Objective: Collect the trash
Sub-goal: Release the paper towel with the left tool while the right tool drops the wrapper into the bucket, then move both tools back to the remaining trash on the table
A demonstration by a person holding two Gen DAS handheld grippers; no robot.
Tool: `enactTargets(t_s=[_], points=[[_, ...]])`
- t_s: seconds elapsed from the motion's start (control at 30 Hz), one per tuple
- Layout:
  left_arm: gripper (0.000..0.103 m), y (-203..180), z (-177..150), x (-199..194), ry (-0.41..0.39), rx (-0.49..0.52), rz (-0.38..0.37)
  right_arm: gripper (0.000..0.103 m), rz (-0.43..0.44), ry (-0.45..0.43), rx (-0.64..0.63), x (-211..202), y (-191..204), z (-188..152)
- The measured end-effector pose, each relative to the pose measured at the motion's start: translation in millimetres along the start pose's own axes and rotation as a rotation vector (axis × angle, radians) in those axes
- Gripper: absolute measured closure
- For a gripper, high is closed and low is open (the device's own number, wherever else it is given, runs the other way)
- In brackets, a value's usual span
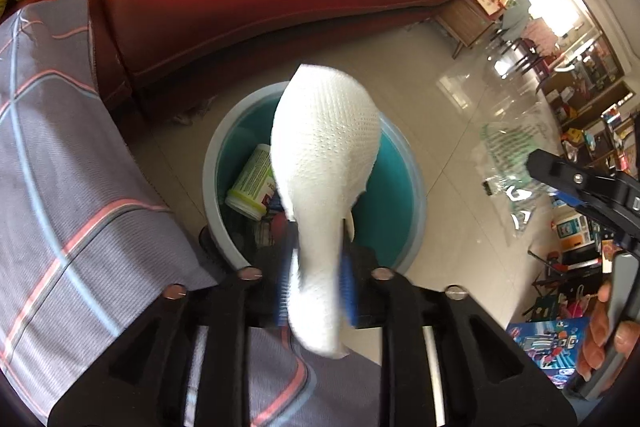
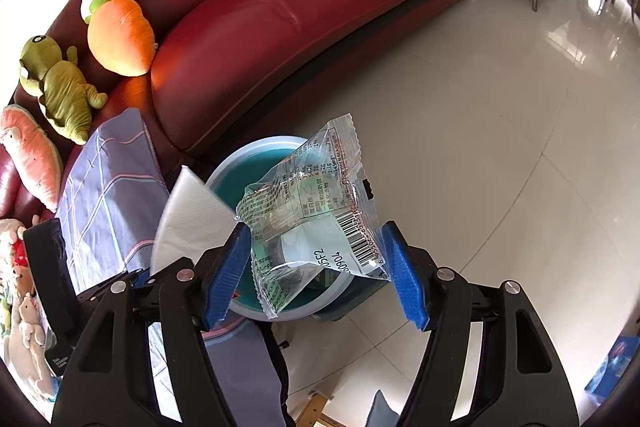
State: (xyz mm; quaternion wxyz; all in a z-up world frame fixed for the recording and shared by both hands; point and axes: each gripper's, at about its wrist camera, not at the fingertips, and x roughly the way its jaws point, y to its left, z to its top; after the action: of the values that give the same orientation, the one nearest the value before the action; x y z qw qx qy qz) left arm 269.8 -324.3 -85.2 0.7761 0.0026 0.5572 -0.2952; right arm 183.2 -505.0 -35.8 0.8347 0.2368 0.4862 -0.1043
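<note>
Left hand-held gripper (image 1: 316, 291), nearest the lens, is clenched on a white paper towel (image 1: 324, 163), which stands up from between the blue pads and hangs directly over the bin (image 1: 212, 163). Right hand-held gripper (image 2: 320, 275) has its jaws spread wide; a clear wrapper (image 2: 312, 211) sits between the pads (image 2: 226, 271), touching the left pad, also above the bin. Whether the wrapper touches the other pad cannot be told. Inside the bin lies a green-labelled tub (image 1: 252, 183). A grey plaid cloth (image 1: 60, 155) lies just left of the bin. Beyond the bin stands a red sofa (image 2: 256, 11), with a carrot plush (image 2: 120, 35) on it.
</note>
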Motion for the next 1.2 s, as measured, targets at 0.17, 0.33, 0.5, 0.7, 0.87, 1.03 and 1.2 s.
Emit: enactTargets(t_s=[0.17,0.33,0.5,0.7,0.87,1.03,1.2], points=[[0.020,3,-4,-3,-0.045,0.002,0.024,0.038,-0.005,0.006,-0.007,5,2,2],[0.017,15,-13,-15,-0.045,-0.017,0.041,0.038,0.003,0.020,-0.022,12,11,2],[0.011,27,-25,-34,-0.073,-0.041,0.050,0.038,0.012,0.040,-0.046,22,25,2],[0.008,35,-38,-51,-0.085,-0.040,0.071,0.038,0.020,0.046,-0.110,34,53,4],[0.008,48,-48,-58,-0.090,-0.071,0.078,0.038,0.031,0.060,-0.140,39,73,4],[0.008,56,-55,-66,-0.092,-0.082,0.096,0.027,0.008,0.075,-0.161,40,79,0],[0.008,61,-63,-80,-0.101,-0.098,0.113,0.024,-0.013,0.108,-0.190,41,85,-10]])
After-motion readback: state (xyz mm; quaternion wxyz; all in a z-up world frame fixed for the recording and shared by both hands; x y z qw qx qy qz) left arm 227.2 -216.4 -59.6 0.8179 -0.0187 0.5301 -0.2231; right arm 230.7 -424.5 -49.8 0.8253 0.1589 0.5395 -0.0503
